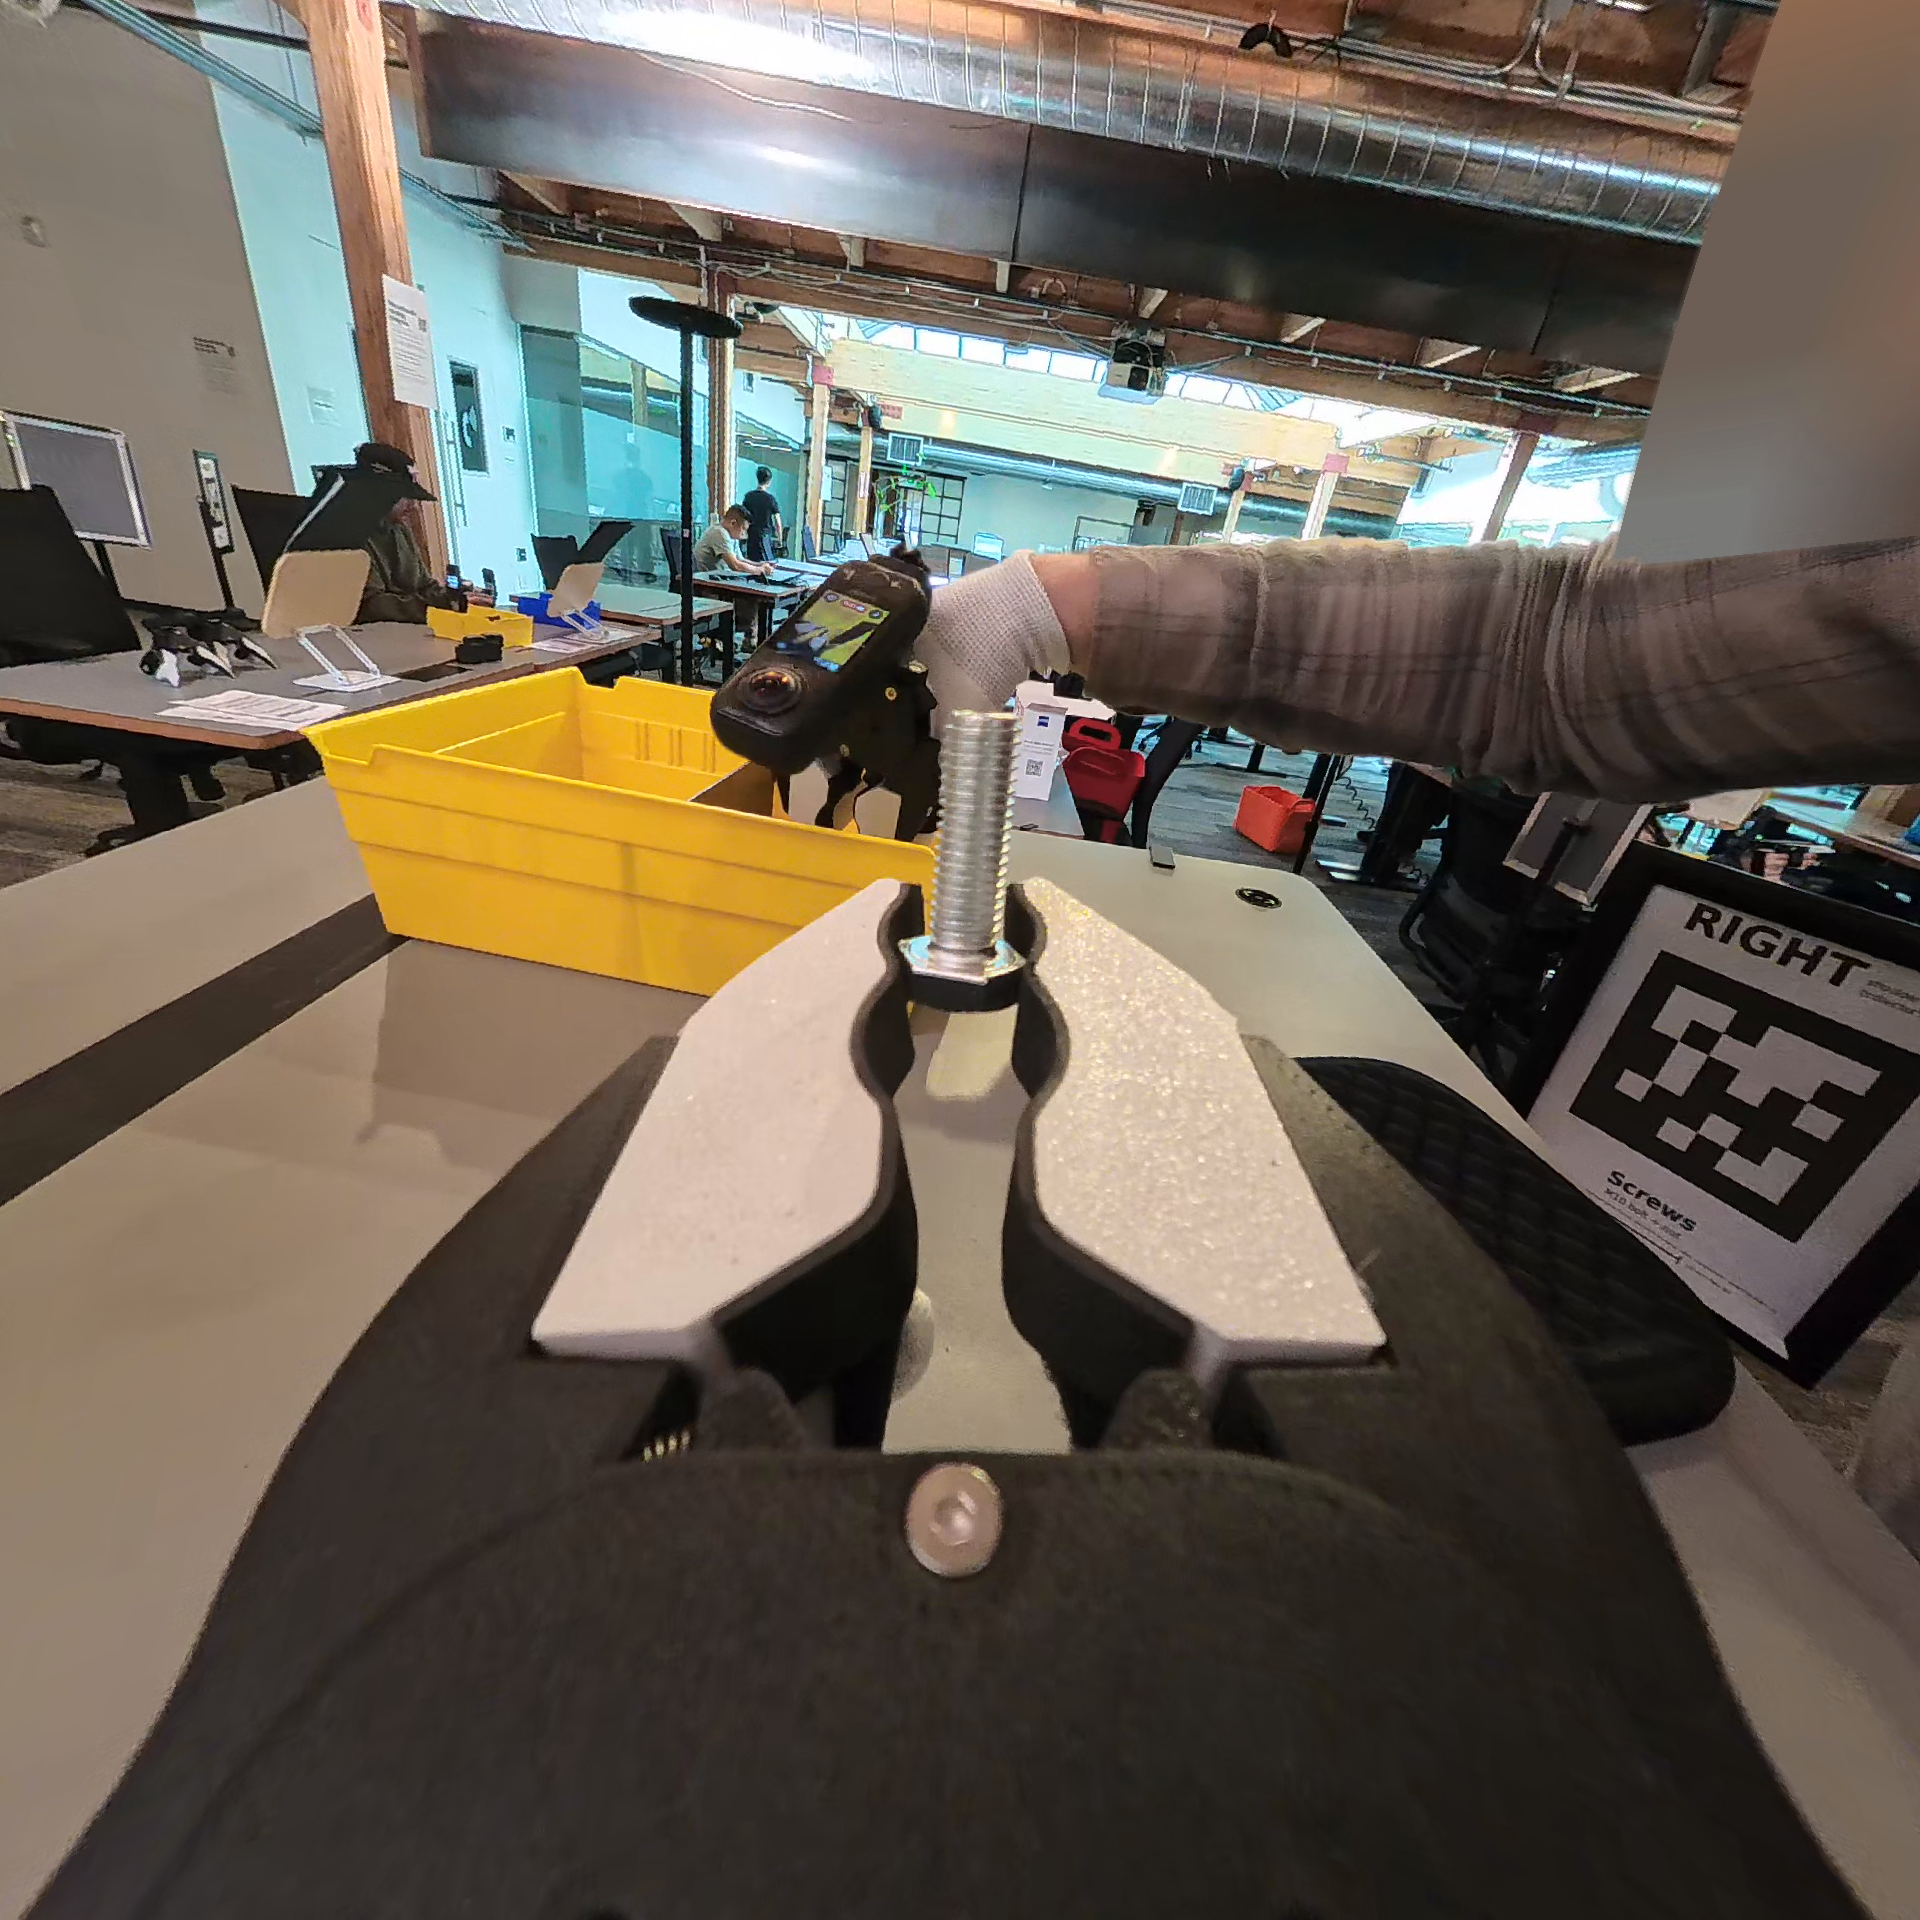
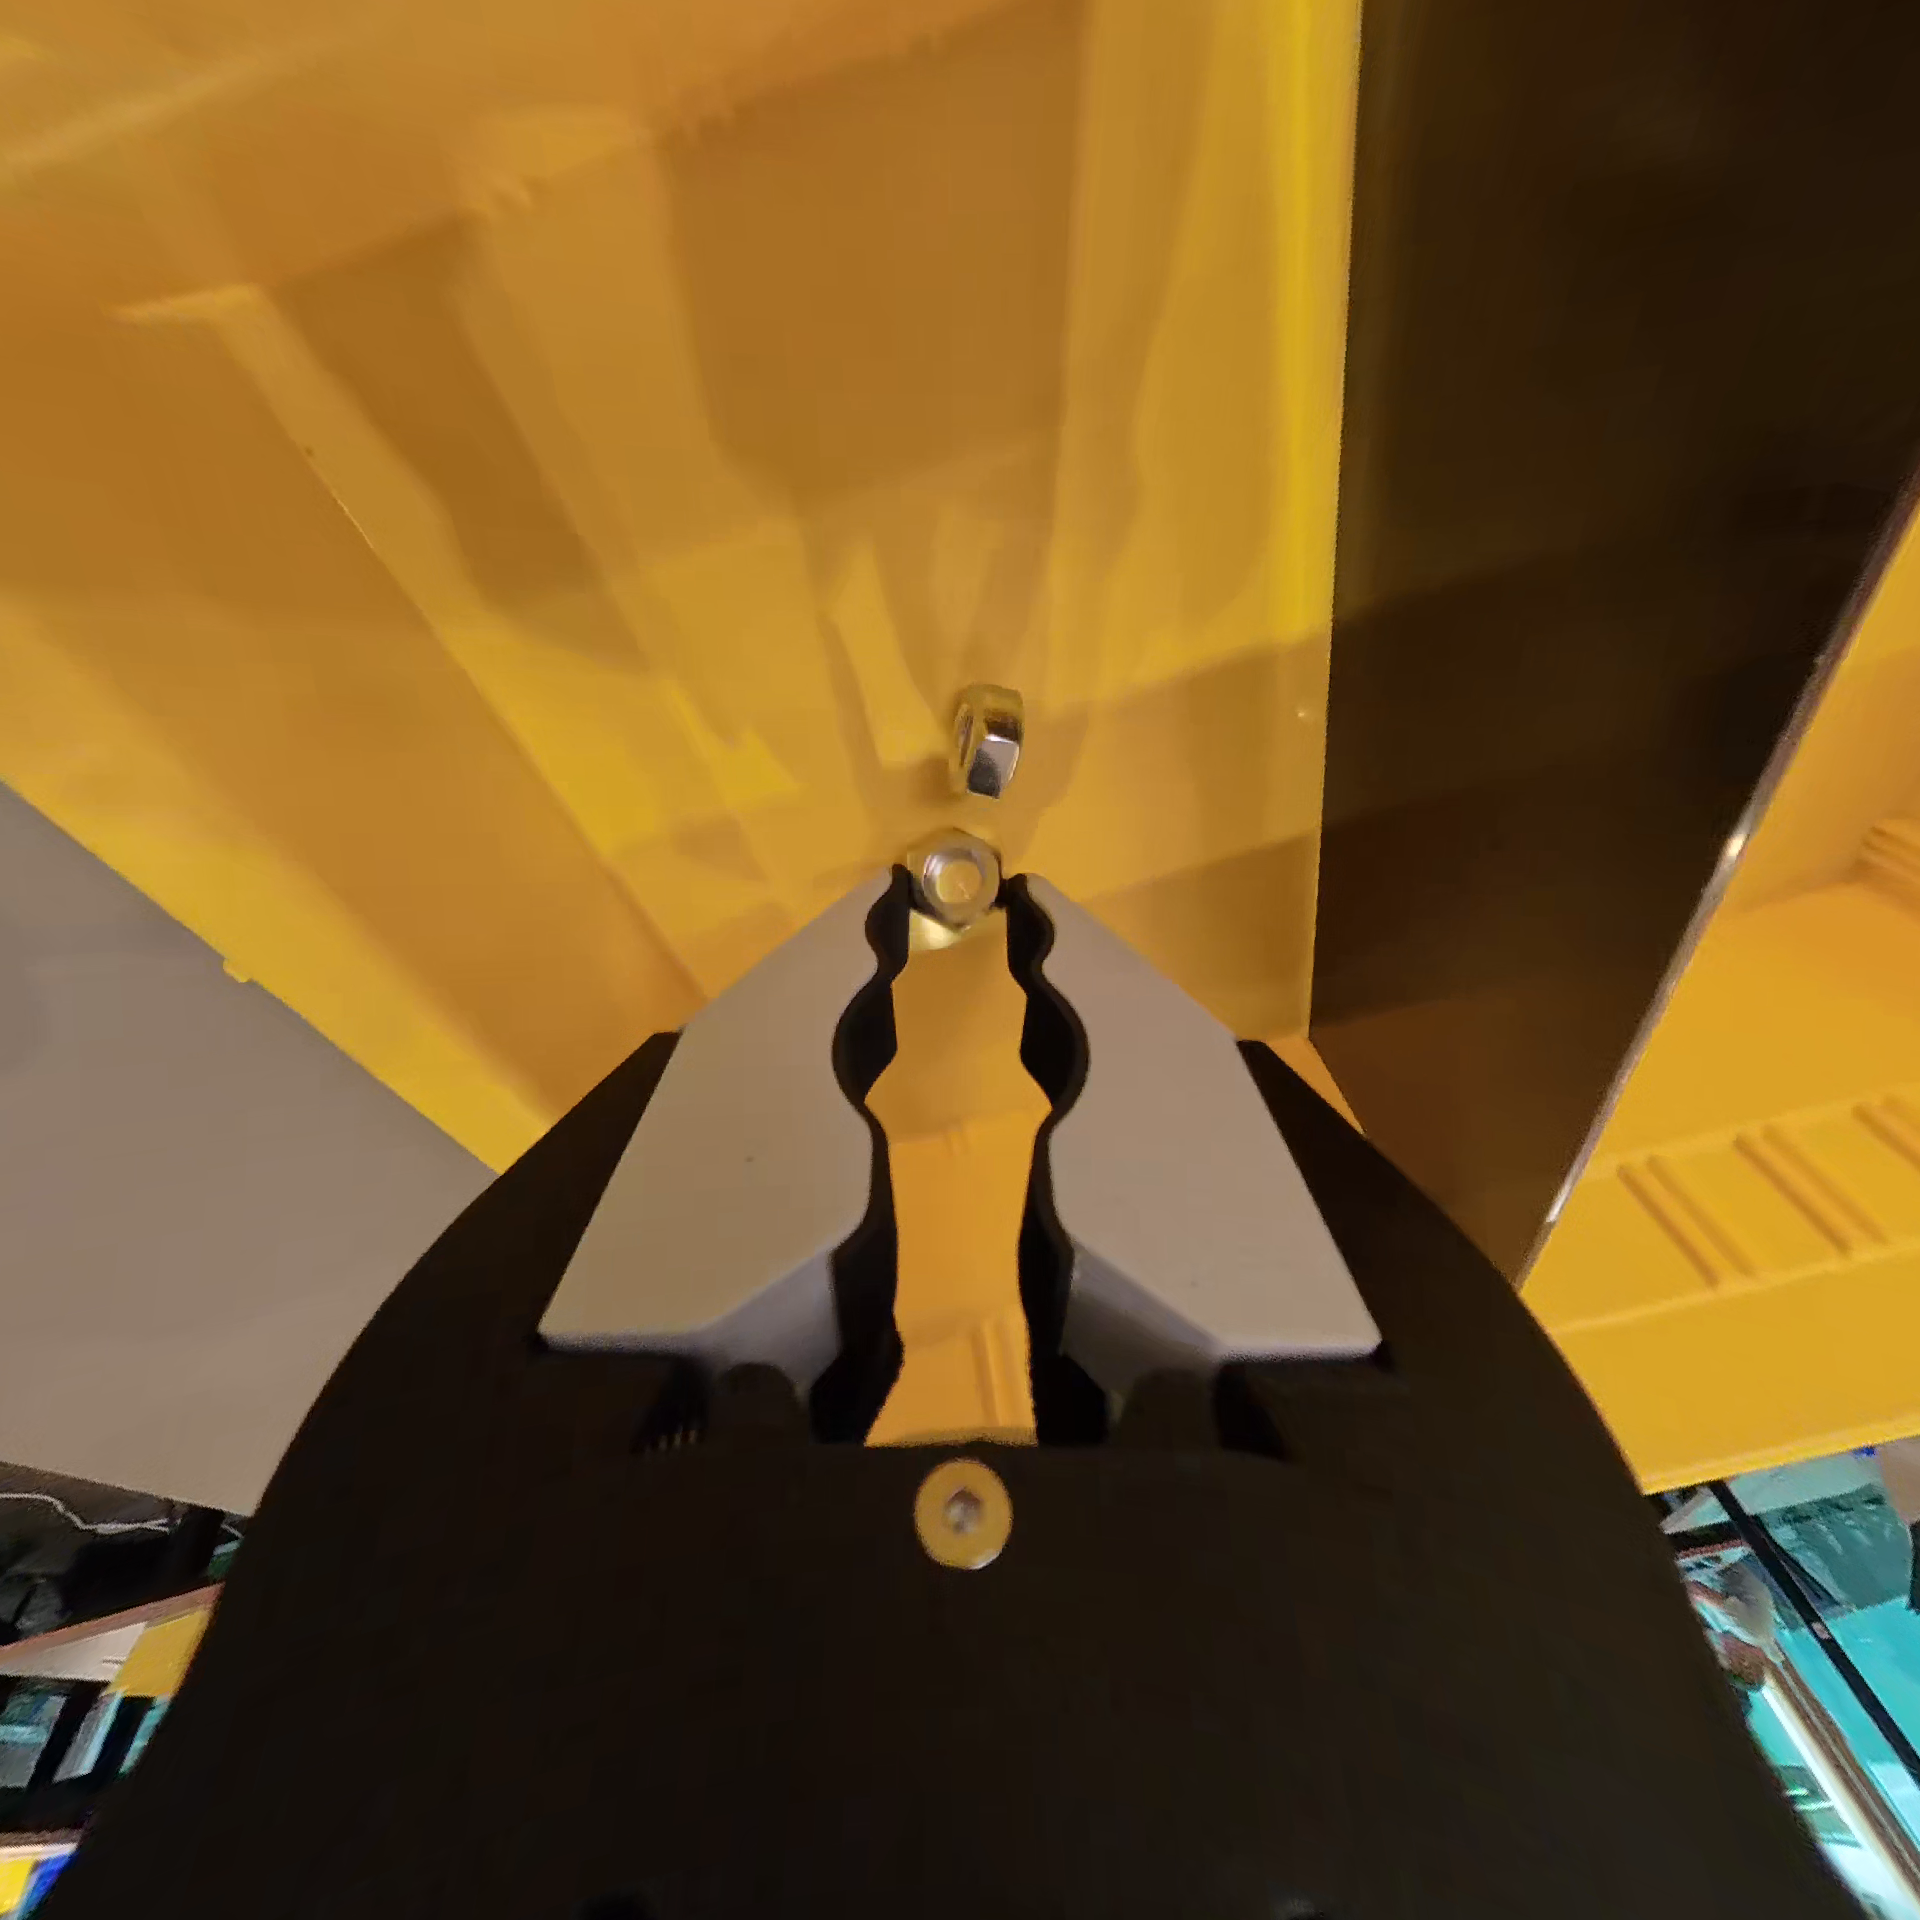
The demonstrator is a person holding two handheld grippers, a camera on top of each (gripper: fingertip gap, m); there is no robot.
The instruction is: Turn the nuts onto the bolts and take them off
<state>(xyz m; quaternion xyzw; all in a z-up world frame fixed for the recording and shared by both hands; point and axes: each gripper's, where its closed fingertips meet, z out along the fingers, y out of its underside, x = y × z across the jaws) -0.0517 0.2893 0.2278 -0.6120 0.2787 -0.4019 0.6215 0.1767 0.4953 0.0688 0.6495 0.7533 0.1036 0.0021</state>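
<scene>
In the left wrist view, the left gripper (image 1: 961, 951) is clamped on the hexagonal head of a silver bolt (image 1: 972, 821), which stands upright between the fingertips with its threaded shank pointing up and bare of any nut. Beyond the fingertips and slightly to their left sits a yellow bin (image 1: 582, 821) on the grey table (image 1: 208, 1195). Straight ahead, behind the bolt, the right gripper (image 1: 868, 800) dips down into the bin, carrying a black camera (image 1: 821, 655) and held by a hand in a white glove (image 1: 987, 634) with a grey sleeve (image 1: 1455, 665) reaching in from the right. To the right of the gripper, off the table edge, a white card with a black square marker (image 1: 1745, 1101) leans near a black mesh chair back (image 1: 1507, 1195).

In the right wrist view, the right gripper (image 2: 954, 899) points down onto the yellow floor of the bin (image 2: 520, 623), its fingertips closed against the two sides of a silver hex nut (image 2: 951, 876) lying flat there. A second hex nut (image 2: 987, 740) rests just beyond the first, tilted on edge and not touching the fingers. To the right of the gripper, a dark divider panel (image 2: 1558, 623) rises across the bin.
</scene>
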